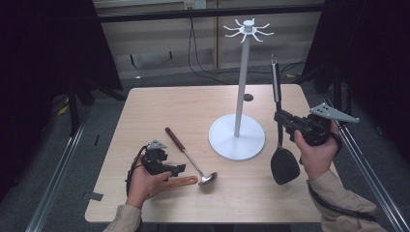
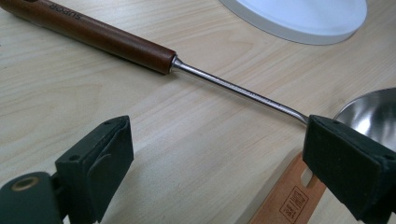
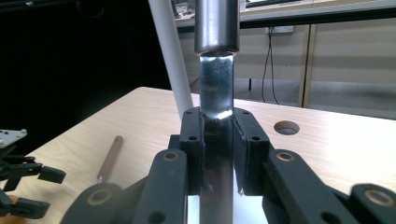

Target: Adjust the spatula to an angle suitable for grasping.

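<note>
A black spatula (image 1: pixel 284 166) with a long steel handle hangs upright at the right of the table, head down just above the wood. My right gripper (image 1: pixel 281 118) is shut on its shaft (image 3: pixel 215 84), which stands pinched between the two pads. A ladle (image 1: pixel 186 153) with a brown wooden handle (image 2: pixel 93 32) lies left of the stand, bowl (image 2: pixel 369 112) toward me. My left gripper (image 1: pixel 175 171) rests low on the table beside it. Its jaws are open (image 2: pixel 217 144) with nothing between them. A flat orange handle (image 2: pixel 289 198) lies under its right jaw.
A white utensil stand (image 1: pixel 237 137) rises from a round base at table centre, with hooks (image 1: pixel 248 28) at its top and its pole (image 3: pixel 170 51) close to the spatula. There is a small round hole (image 3: pixel 286 127) in the tabletop behind it. Dark curtains flank the table.
</note>
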{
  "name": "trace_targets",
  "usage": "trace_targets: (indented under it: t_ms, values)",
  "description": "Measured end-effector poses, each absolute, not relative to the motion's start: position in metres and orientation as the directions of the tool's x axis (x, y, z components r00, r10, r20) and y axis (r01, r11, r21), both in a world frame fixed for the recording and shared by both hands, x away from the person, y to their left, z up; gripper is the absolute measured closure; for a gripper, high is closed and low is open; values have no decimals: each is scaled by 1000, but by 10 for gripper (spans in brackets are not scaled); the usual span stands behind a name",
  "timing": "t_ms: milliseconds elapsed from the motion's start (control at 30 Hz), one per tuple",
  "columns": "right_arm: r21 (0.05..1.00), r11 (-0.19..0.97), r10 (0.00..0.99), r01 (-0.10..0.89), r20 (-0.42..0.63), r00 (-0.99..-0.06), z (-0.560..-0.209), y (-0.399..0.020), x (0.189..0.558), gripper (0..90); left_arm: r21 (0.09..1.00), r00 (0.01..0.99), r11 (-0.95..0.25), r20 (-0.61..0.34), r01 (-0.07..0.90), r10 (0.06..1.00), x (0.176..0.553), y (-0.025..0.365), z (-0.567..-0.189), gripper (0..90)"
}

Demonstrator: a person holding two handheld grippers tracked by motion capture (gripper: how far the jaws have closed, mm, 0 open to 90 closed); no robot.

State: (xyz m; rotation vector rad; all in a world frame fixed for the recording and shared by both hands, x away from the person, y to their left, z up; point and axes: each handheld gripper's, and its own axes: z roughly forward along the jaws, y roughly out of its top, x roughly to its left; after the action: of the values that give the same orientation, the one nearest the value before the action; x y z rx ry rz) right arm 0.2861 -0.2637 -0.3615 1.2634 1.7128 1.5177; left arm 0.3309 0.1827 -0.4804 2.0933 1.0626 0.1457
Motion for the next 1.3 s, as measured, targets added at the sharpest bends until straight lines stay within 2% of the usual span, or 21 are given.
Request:
trace_targets:
  t_ms: [1300]
  values:
    - [988, -40, 842, 148, 113, -527, -324, -241, 266, 759, 676, 644, -354, -235, 646, 728, 333, 182, -481, 87]
